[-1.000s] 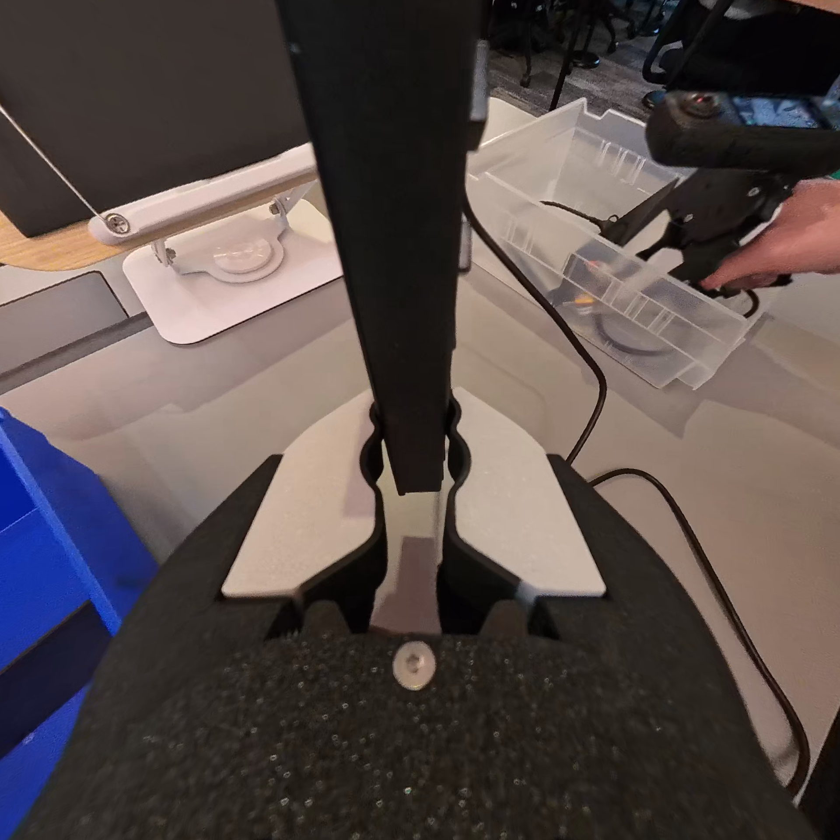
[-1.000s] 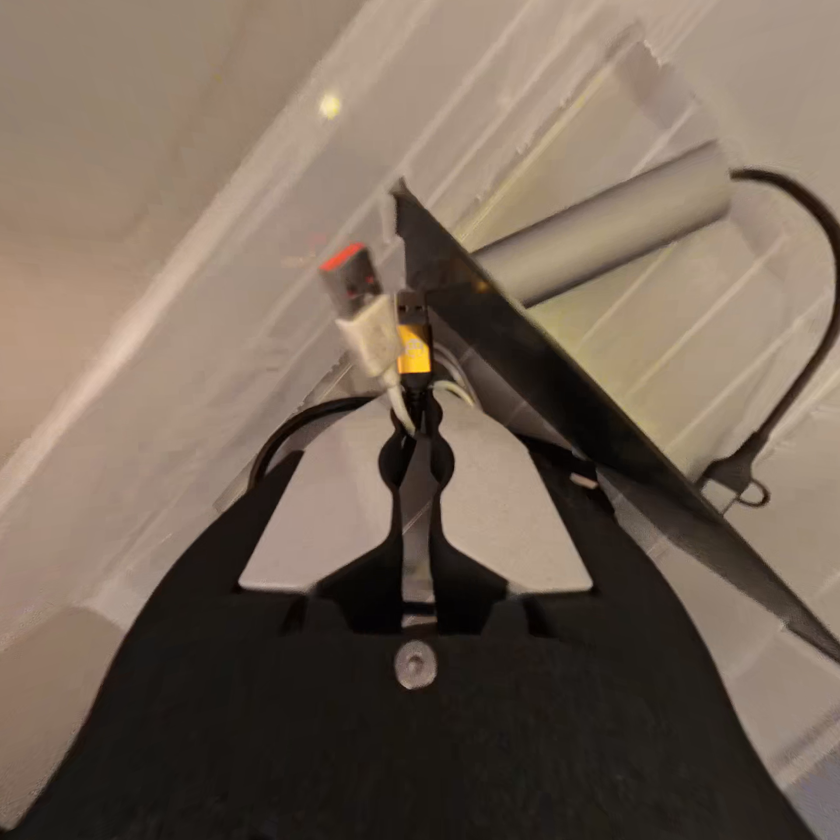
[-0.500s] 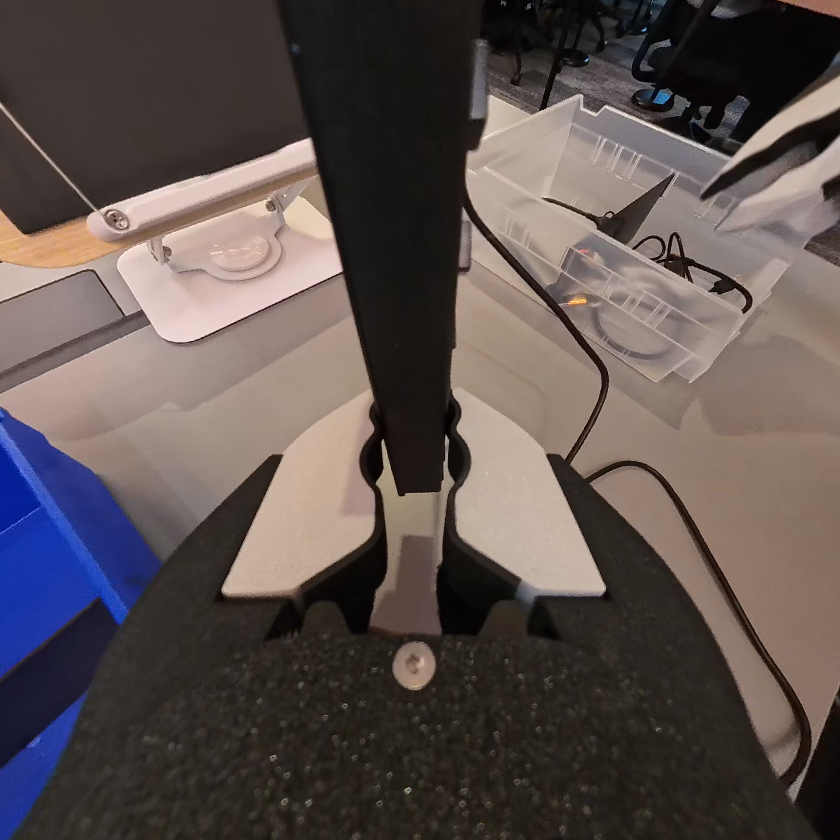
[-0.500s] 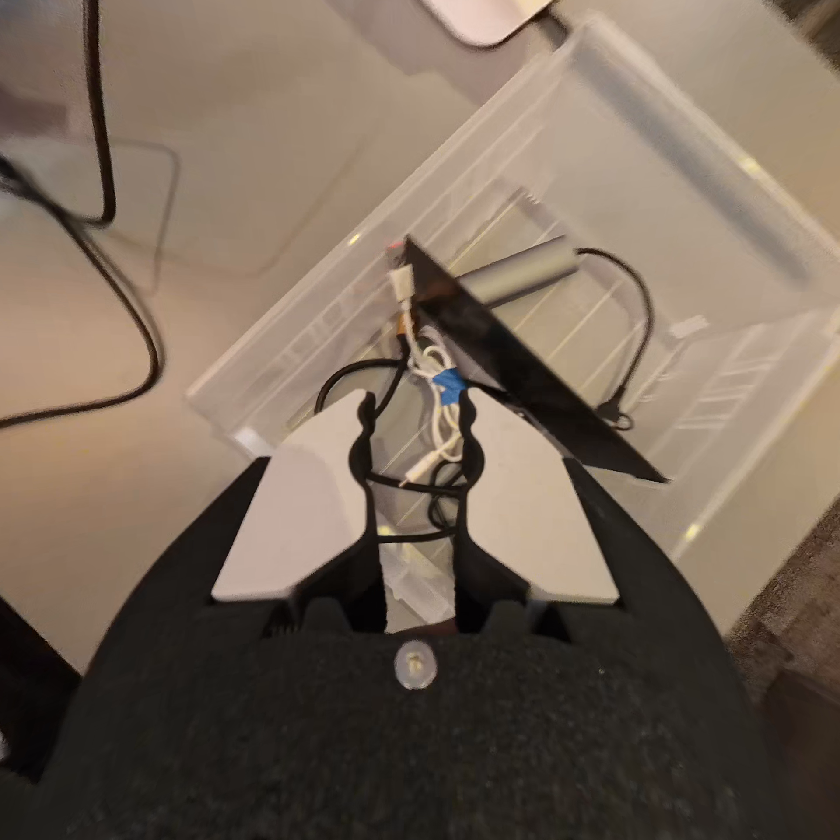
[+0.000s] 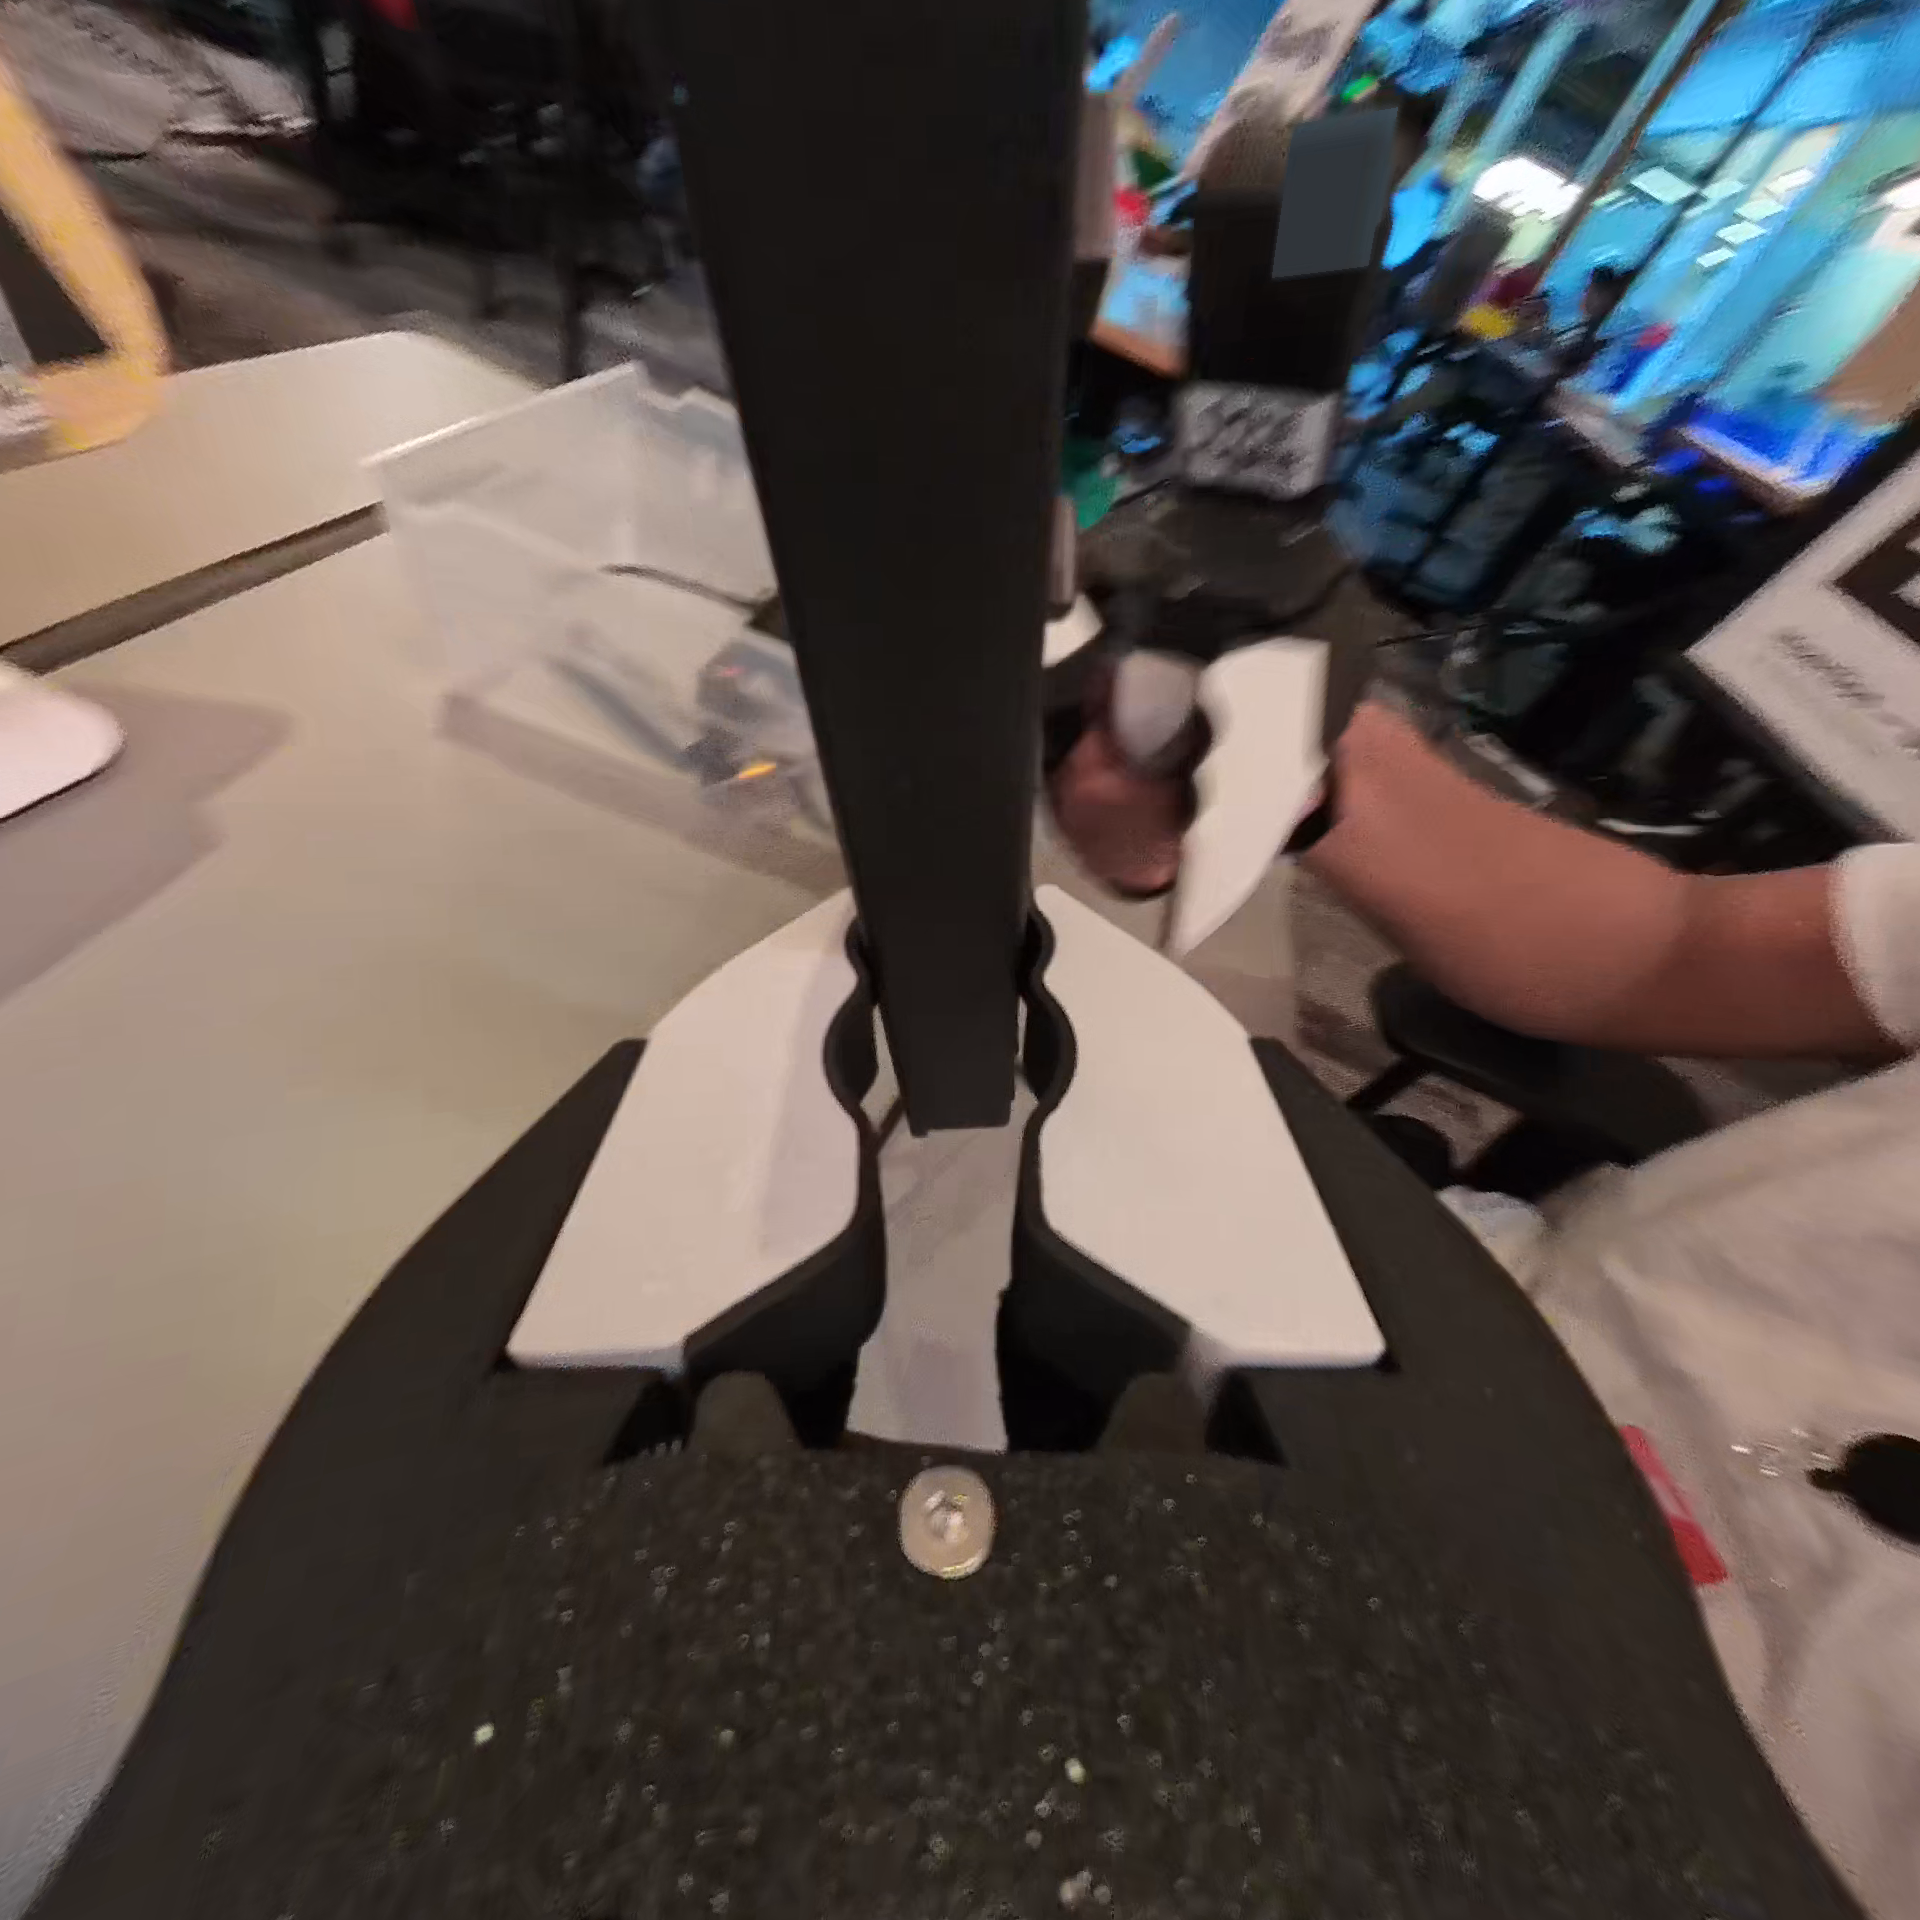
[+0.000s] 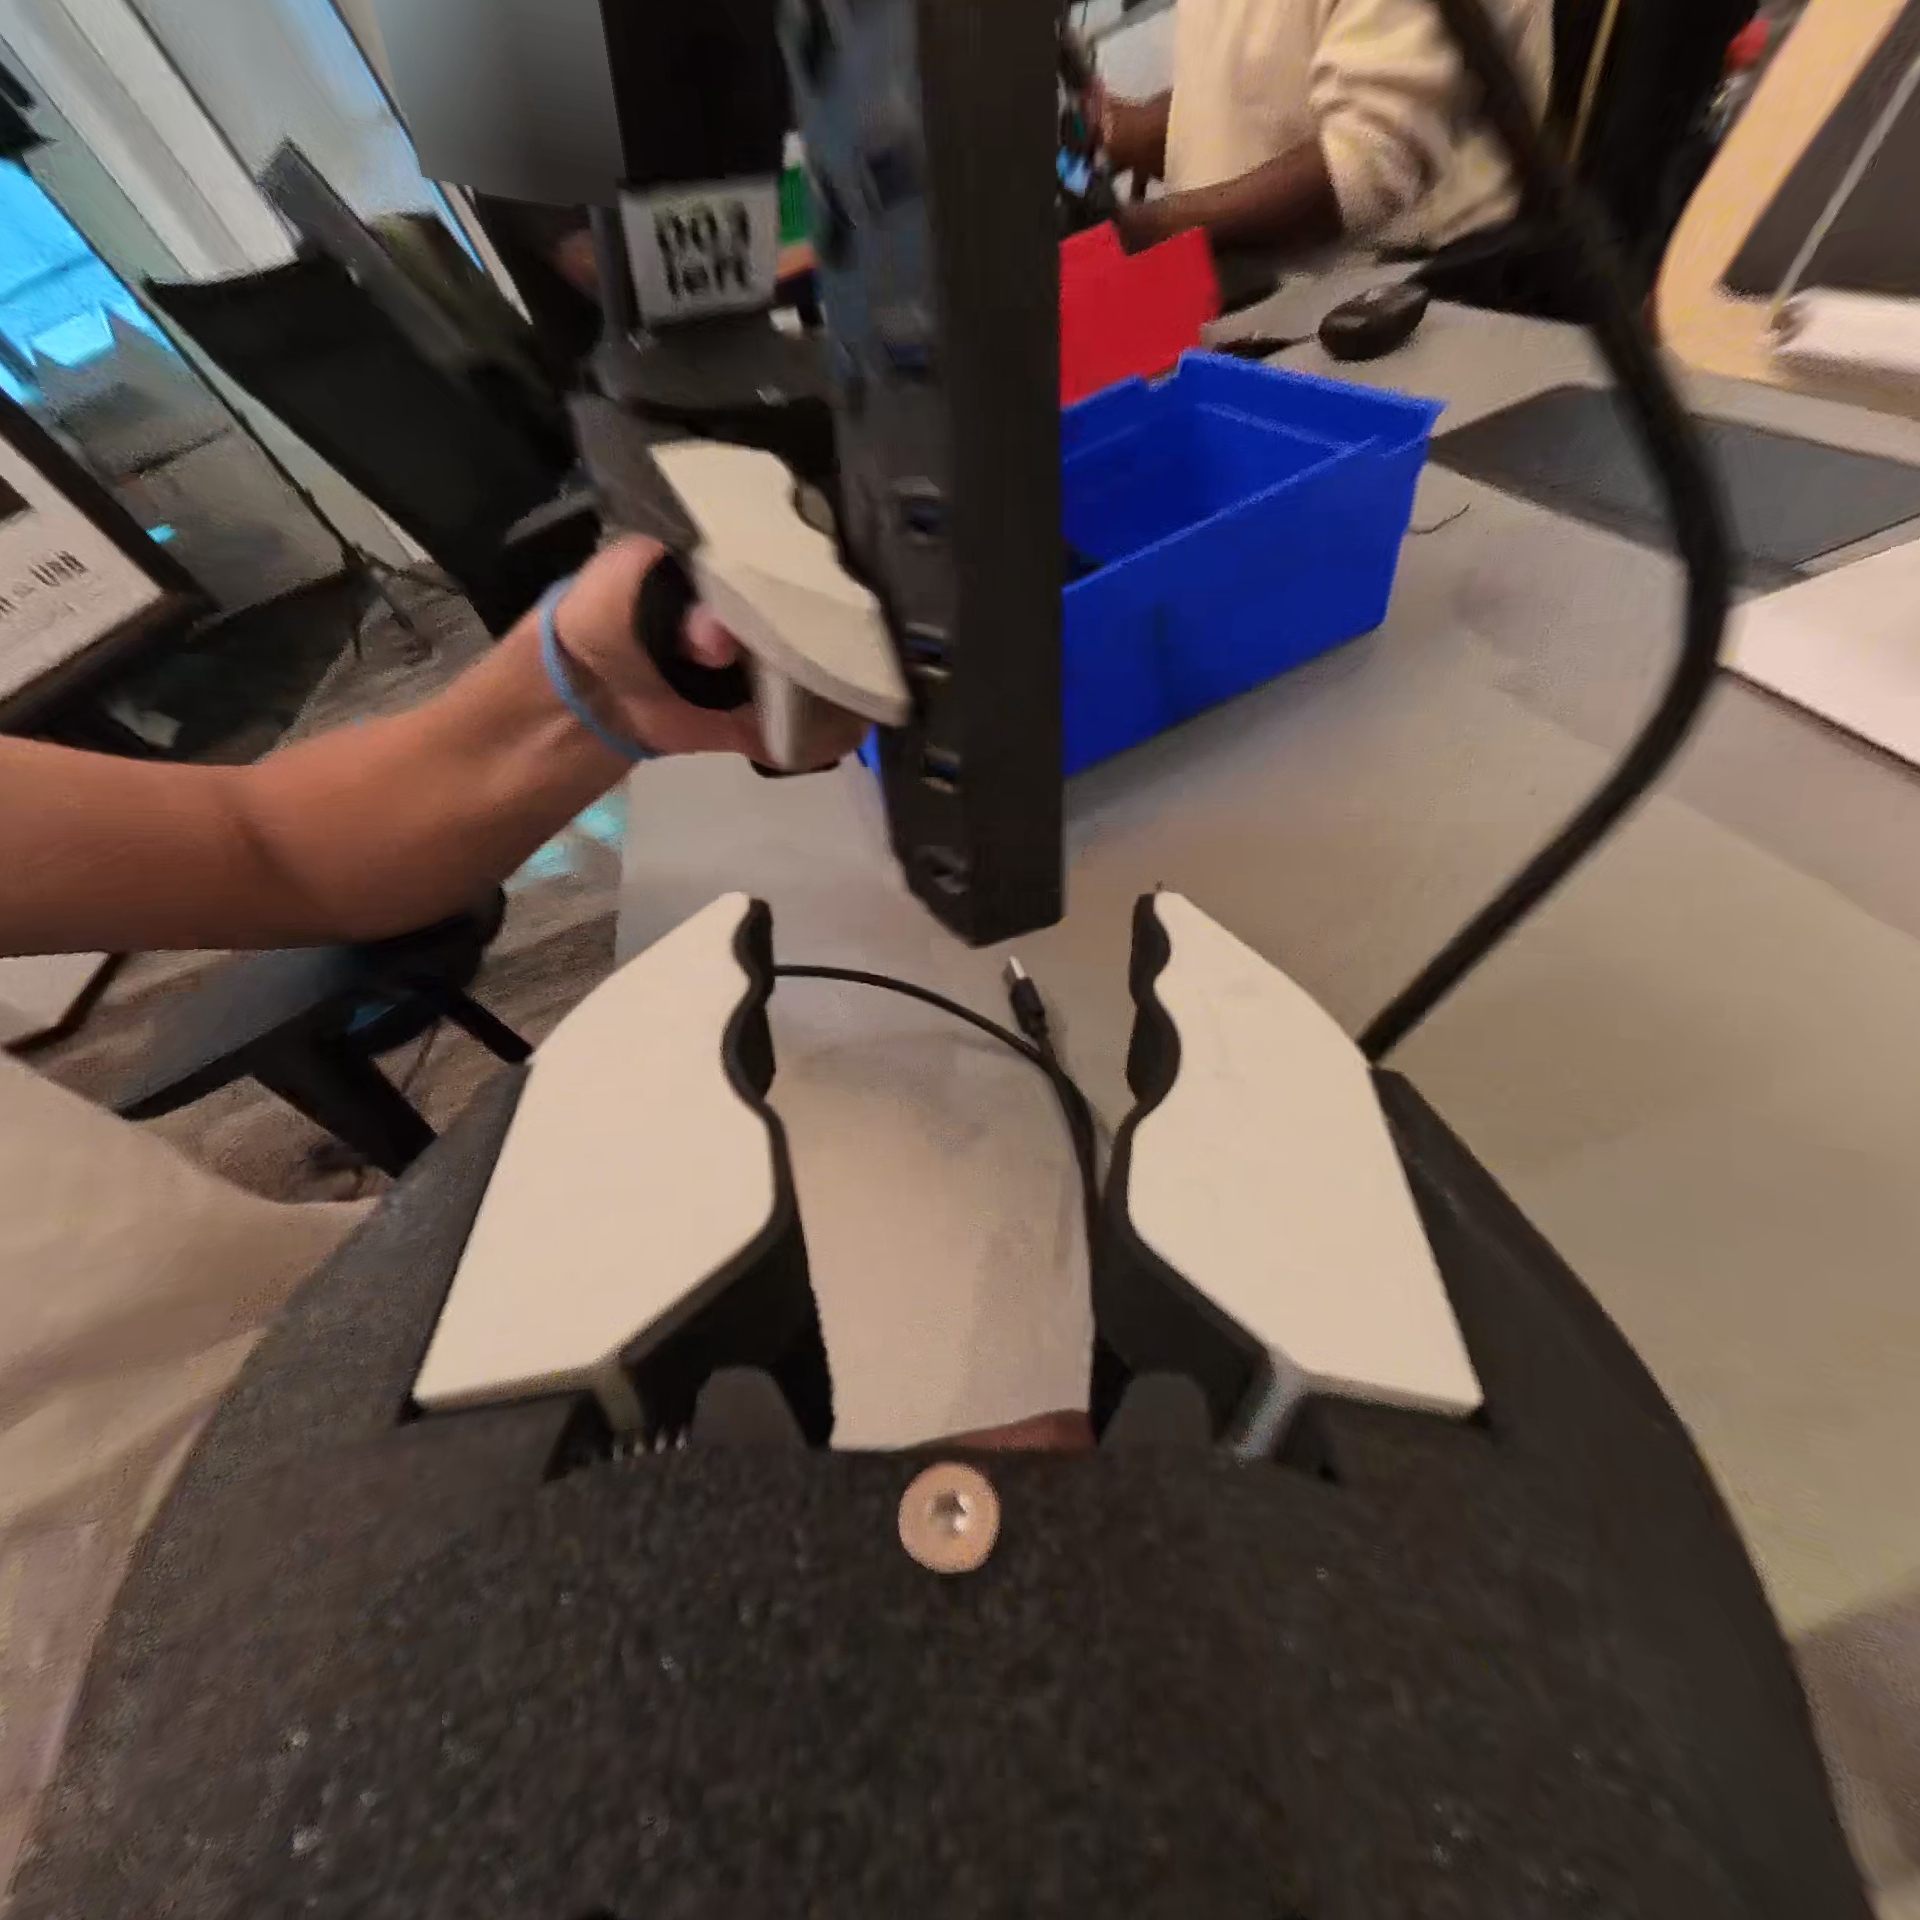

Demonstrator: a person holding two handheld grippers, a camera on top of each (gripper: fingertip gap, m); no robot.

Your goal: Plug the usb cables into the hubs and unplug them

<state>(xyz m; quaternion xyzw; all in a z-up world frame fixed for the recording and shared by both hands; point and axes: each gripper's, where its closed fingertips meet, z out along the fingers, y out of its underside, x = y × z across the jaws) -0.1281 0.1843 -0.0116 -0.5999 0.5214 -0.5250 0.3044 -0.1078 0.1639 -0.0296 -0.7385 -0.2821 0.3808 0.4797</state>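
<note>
Between the left gripper's (image 5: 943, 1023) clenched fingers (image 5: 727, 1164) stands the long black hub (image 5: 894, 468), held upright, probably so its row of ports (image 6: 928, 649) faces the other hand for plugging. Across from it, the right gripper (image 6: 951, 1023) hangs released and empty above the table (image 6: 1558, 1143), where a thin black cable (image 6: 997, 1023) lies with its plug (image 6: 1021, 992) just below the hub's lower end. Half a second ago that gripper was over the clear bin (image 5: 561, 582) of cables; now it faces the hub, and the left view has swung toward the room.
</note>
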